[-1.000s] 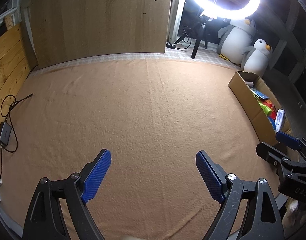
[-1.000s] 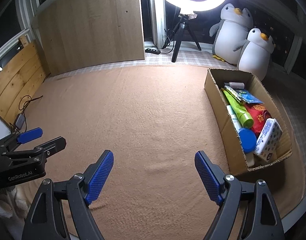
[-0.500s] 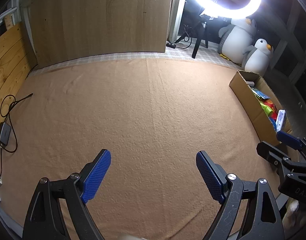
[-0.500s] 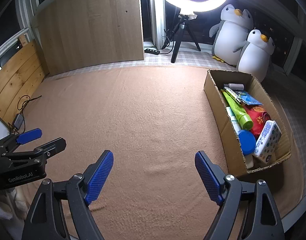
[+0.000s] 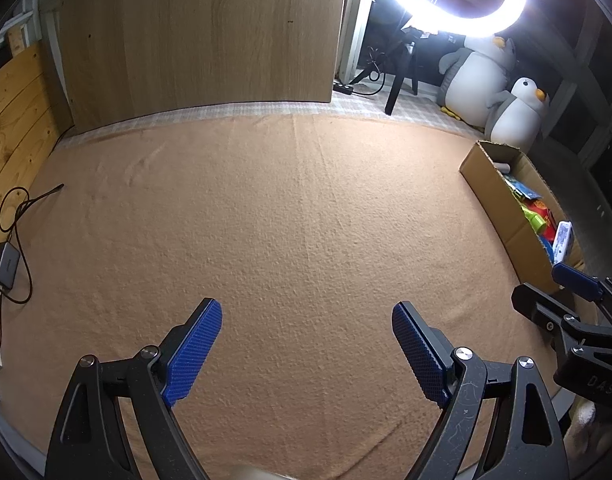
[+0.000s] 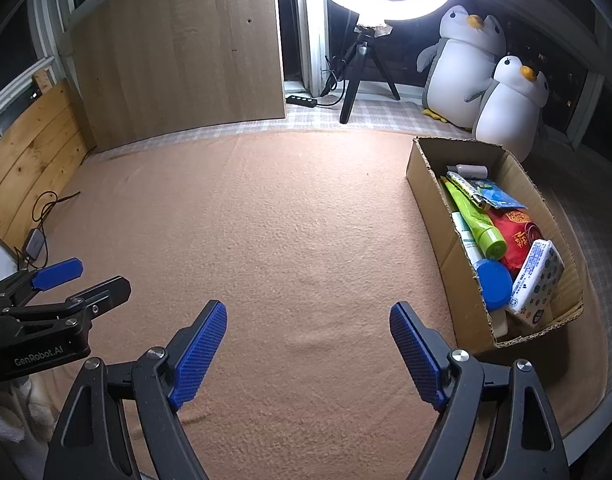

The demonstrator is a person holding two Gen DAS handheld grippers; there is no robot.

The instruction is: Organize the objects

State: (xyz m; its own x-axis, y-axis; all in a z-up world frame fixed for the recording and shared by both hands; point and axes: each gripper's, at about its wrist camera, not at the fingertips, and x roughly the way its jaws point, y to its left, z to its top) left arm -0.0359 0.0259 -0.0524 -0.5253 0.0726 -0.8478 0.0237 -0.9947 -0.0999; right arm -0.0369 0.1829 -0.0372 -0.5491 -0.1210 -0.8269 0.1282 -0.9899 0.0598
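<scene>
A cardboard box (image 6: 425,196) stands at the right of the tan blanket (image 6: 290,232). Inside lie a green tube (image 6: 479,224), a red packet (image 6: 515,236), a blue lid (image 6: 493,282), a tissue pack (image 6: 535,280) and a blue pouch (image 6: 493,194). My right gripper (image 6: 307,316) hovers open over bare blanket, left of the box, nothing between its blue pads. My left gripper (image 5: 306,314) is open too, over the blanket's middle. Each shows in the other's view: the left gripper (image 6: 80,280) at far left, the right gripper (image 5: 545,288) near the box (image 5: 501,200).
A ring light on a tripod (image 6: 357,76) and two plush penguins (image 6: 485,76) stand at the back. A wooden board (image 6: 178,60) leans behind the blanket. Wooden planks (image 5: 10,120), a cable and an adapter (image 5: 6,266) lie at the left edge.
</scene>
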